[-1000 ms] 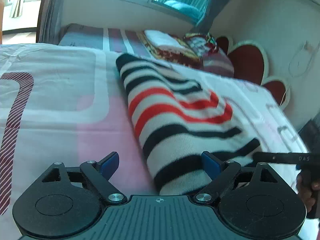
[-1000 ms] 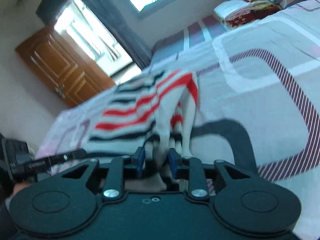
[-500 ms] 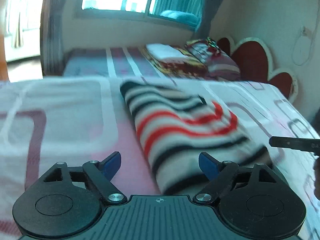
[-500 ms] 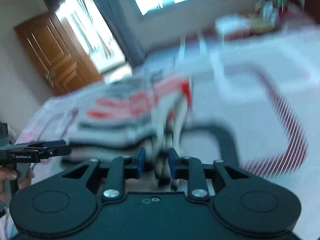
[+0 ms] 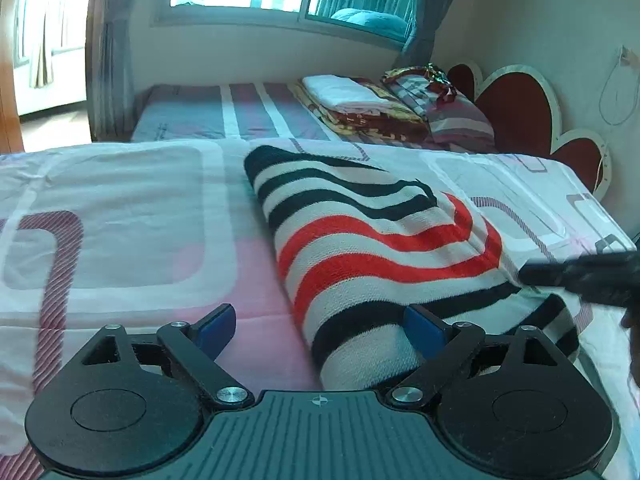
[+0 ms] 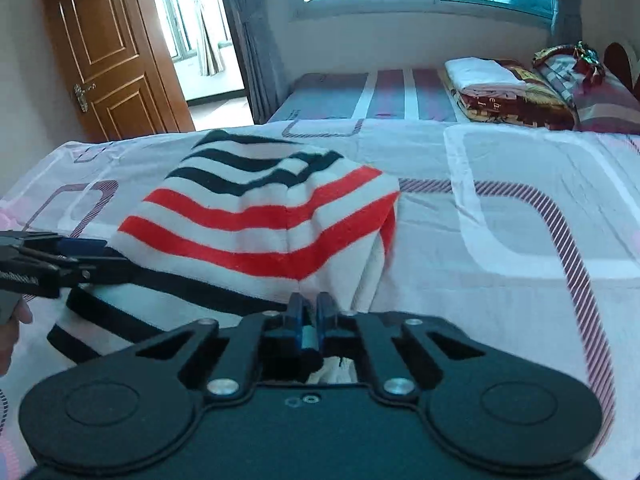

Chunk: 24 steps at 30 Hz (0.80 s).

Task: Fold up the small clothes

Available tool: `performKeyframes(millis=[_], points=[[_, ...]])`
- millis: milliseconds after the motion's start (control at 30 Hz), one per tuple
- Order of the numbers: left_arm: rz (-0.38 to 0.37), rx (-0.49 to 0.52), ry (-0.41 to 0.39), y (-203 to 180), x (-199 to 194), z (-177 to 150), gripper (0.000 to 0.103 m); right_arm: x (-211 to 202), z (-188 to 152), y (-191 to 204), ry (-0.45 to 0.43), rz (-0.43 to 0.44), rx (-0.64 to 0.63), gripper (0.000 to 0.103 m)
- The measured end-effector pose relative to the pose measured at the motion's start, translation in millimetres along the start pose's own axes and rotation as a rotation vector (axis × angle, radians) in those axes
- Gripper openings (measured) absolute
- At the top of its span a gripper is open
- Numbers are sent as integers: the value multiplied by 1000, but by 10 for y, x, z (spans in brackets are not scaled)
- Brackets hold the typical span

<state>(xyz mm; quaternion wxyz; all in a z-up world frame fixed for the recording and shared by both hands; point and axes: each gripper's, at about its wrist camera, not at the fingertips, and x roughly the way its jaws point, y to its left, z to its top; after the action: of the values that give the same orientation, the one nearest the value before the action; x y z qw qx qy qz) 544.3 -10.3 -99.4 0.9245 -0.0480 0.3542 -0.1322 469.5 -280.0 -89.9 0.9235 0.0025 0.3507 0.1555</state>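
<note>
A folded knitted garment with black, red and white stripes (image 5: 372, 248) lies on the bed. My left gripper (image 5: 320, 326) is open, its fingers spread either side of the garment's near left corner, holding nothing. My right gripper (image 6: 309, 312) is shut on the garment's (image 6: 256, 224) near edge, with cloth bunched behind the blue pads. In the left wrist view the right gripper (image 5: 584, 276) comes in from the right over the garment. In the right wrist view the left gripper (image 6: 52, 258) shows at the left edge.
The bed sheet (image 5: 120, 216) is white and pink with rounded rectangles. Behind it stands a second bed (image 6: 360, 94) with folded blankets and pillows (image 5: 384, 108). A red headboard (image 5: 516, 108) is at the right, a wooden door (image 6: 104, 52) at the left.
The right gripper has swung round and come lower, still shut on the garment, which now lies flat instead of hanging. The left gripper has pulled back a little and stays open.
</note>
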Motion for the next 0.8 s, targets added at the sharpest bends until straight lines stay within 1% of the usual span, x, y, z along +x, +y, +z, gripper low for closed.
performKeyframes(millis=[33,67,100,133,167,200,233,267,300,333,367,467,533,600,633,700,733,767,800], points=[[-2,-3,9,15,17,-21,91,-64,17,18,-32,6,-8,21],[-4,-5,17,21,53,-45,91,-85,18,23,-48,15,-4,20],[-10,-23,23,26,89,-57,92,-16,5,21,-17,19,5,19],[-15,-33,28,31,97,-50,92,108,-33,28,52,-1,-2,16],[-13,-31,25,26,79,-27,92,151,-69,45,55,-16,-28,16],[-1,-26,3,18,29,21,92,150,-85,61,41,-22,-51,16],[15,-22,-14,12,11,70,92,117,-59,62,43,-19,-46,16],[32,-21,-32,23,14,127,92,61,-22,44,22,-6,-28,16],[42,-32,-41,59,47,188,92,-9,21,1,-32,0,1,18],[45,-51,-39,91,90,257,92,-40,57,-27,-68,-5,18,24],[43,-69,-38,129,148,324,92,-32,121,-58,-98,-18,33,27],[40,-74,-15,153,380,500,92,139,306,-66,-129,-45,32,27],[61,-66,10,145,554,579,92,298,398,-48,-134,-61,29,28],[76,-62,36,126,710,596,92,442,460,-109,-141,-50,65,27],[86,-53,62,122,790,598,92,508,487,-156,-132,-43,89,26],[89,-47,91,118,916,557,92,699,511,-229,-54,-33,118,24],[87,-52,96,127,954,530,94,781,479,-231,-17,-24,102,21],[90,-63,93,134,974,508,99,838,443,-234,-20,-47,60,21],[91,-72,91,143,988,486,100,872,430,-228,-30,-97,12,21]])
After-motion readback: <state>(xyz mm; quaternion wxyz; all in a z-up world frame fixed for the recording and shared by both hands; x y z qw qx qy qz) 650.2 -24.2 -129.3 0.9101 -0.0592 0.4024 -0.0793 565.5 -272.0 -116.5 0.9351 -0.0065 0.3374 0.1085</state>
